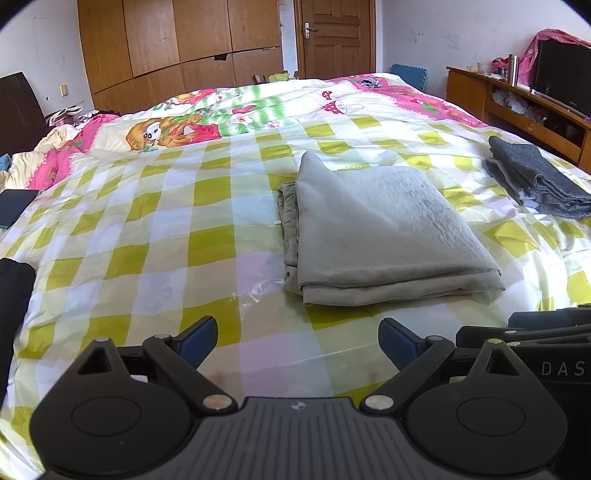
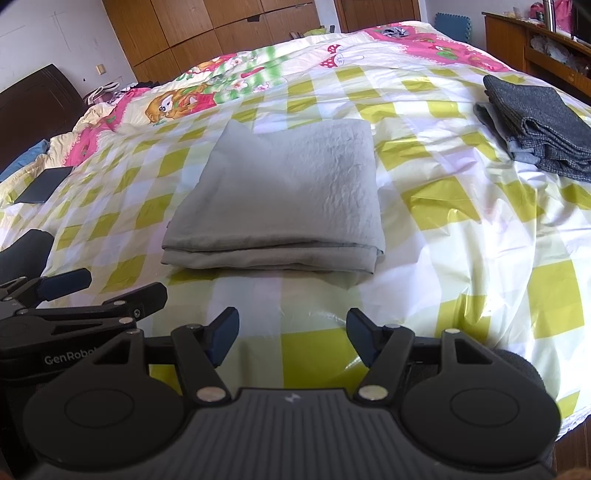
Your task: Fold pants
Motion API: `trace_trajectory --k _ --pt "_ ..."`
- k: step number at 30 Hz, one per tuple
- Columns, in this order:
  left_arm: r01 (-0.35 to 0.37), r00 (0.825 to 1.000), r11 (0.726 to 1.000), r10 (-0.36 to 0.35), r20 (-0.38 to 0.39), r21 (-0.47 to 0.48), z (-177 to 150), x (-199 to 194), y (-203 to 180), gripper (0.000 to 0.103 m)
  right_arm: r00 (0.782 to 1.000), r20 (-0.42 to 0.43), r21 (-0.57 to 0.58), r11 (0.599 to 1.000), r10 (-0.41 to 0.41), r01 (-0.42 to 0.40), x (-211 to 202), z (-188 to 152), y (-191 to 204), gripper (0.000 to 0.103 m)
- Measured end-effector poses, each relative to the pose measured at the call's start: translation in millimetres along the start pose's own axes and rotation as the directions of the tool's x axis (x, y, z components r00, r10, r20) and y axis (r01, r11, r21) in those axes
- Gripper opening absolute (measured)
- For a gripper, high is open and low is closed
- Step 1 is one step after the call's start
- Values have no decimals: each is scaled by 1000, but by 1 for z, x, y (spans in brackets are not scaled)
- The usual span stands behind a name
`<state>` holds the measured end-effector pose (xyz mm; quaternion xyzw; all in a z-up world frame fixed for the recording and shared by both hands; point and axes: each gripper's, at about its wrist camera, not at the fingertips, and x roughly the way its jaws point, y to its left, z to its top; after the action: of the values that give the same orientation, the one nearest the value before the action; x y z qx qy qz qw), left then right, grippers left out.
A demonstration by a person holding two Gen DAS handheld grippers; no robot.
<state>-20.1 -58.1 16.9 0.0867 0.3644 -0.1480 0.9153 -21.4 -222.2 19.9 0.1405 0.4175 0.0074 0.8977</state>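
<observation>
Two hand-held grippers hover low over a wide bed [image 1: 155, 221], and nothing is held in either. The bed fills most of both views. It is covered by a glossy yellow-green and white checked sheet [image 2: 461, 206], with a pink and green cartoon quilt [image 1: 184, 125] bunched along its far side.

The grey pants [image 2: 280, 184] lie in the middle of the checked sheet, already folded into a neat, thick rectangle with the stacked edges facing the cameras. One far corner stands up in a small peak. They sit just beyond the grippers, touching neither.

The folding looks finished or very nearly so. The likely next move is either to press down the raised corner or to carry the bundle aside, which would call for reaching forward and closing on the layered near edge so the stack does not slip open.

A second folded garment, dark grey denim [image 1: 535, 181], rests well apart near the right edge of the bed. A flat dark tablet-like object [image 2: 44, 184] lies near the left edge.

The left gripper [image 1: 297, 341] has its blue-padded jaws spread wide over bare sheet. The right gripper [image 2: 291, 338] stands partly open, narrower than the left, also empty.

Beyond the bed are wooden wardrobes [image 1: 177, 40], a wooden door [image 1: 334, 35], white walls and a low wooden cabinet [image 1: 517, 107] carrying a dark screen.
</observation>
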Motion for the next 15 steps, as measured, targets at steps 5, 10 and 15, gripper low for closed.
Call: trace_trajectory --k 5,10,15 --pt "-1 1000 1000 1 -1 -4 0 0 0 103 1000 0 -1 1000 0 0 0 0 0 65" --pt "-1 1000 1000 1 -3 -6 0 0 0 103 1000 -1 0 1000 -1 1 0 0 0 65" --pt "0 1000 1000 0 -5 -10 -1 0 -1 103 1000 -2 5 1000 -2 2 0 -1 0 65"
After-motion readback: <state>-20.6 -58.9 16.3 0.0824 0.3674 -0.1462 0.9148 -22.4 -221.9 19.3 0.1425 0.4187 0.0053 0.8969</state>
